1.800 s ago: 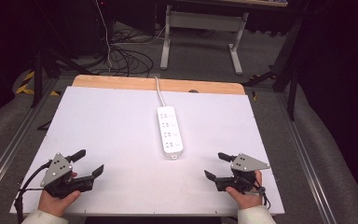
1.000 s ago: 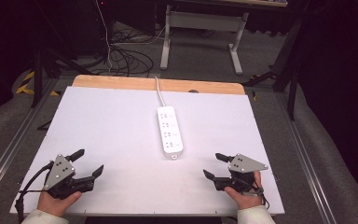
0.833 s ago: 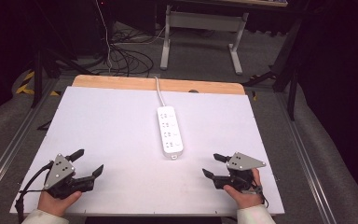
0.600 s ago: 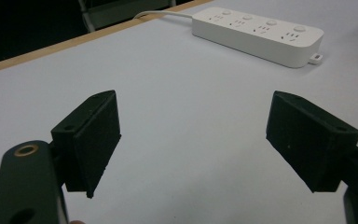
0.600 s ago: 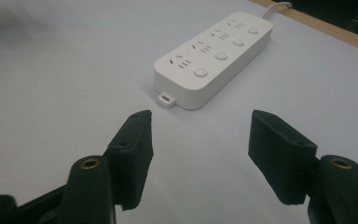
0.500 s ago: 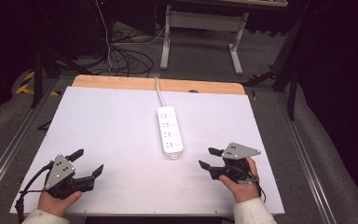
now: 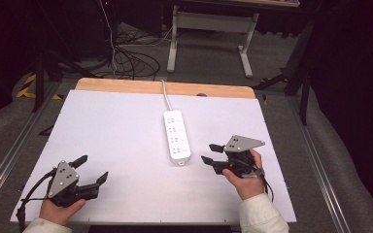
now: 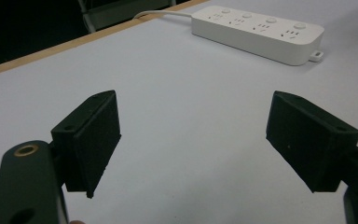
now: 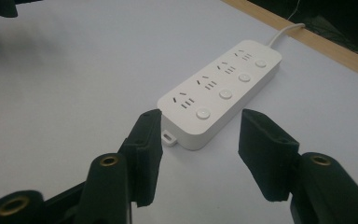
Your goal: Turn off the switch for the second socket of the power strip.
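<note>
well, the white table [image 7: 126,126] spreads out ahead of both sets of tongs, with a wooden edge [image 7: 126,86] along its far side. the power strip [image 7: 177,136] lies flat on it, its near end just ahead of the right tongs [image 7: 210,152] and apart from their pads, its cord [image 7: 165,94] running off over that far edge. these tongs have just been closing and stand half spread, gripping nothing. the left tongs [image 7: 91,168] sit well apart from the strip, which lies ahead and to their right, spread wide and grasping nothing
</note>
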A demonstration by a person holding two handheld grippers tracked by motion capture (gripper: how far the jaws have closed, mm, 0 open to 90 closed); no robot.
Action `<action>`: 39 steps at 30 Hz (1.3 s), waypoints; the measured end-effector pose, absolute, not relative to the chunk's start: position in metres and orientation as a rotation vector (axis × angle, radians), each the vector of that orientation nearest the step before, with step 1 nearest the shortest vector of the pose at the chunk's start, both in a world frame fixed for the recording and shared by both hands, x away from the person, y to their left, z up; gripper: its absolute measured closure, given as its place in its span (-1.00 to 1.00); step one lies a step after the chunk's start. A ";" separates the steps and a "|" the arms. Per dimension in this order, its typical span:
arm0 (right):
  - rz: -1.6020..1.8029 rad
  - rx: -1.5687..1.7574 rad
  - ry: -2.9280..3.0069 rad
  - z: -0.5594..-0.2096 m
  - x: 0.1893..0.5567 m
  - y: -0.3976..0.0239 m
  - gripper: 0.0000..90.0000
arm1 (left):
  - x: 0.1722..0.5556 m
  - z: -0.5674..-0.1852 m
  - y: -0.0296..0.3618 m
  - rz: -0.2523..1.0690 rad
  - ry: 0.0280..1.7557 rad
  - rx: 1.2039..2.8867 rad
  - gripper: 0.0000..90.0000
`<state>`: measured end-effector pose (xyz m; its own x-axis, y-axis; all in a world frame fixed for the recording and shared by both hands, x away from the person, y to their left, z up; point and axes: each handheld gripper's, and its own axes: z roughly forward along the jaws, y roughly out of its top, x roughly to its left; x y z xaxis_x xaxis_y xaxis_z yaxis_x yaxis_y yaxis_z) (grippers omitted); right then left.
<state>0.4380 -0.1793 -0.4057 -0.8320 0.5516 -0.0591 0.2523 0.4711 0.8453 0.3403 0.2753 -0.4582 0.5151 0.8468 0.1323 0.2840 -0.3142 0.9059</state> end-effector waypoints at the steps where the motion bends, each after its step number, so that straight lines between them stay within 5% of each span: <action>1: 1.298 0.681 2.399 -0.406 0.438 -0.179 0.12 | 0.340 -0.458 0.275 0.781 0.938 1.849 -0.60; 20: 1.241 0.633 2.433 -0.390 0.459 -0.160 0.26 | 0.335 -0.459 0.278 0.800 0.956 1.848 -0.60; 27: 1.211 0.654 2.406 -0.386 0.467 -0.156 1.00 | 0.336 -0.459 0.276 0.802 0.952 1.853 -0.60; 39: 1.255 0.700 2.437 -0.378 0.495 -0.140 1.00 | 0.337 -0.459 0.277 0.804 0.949 1.855 -0.60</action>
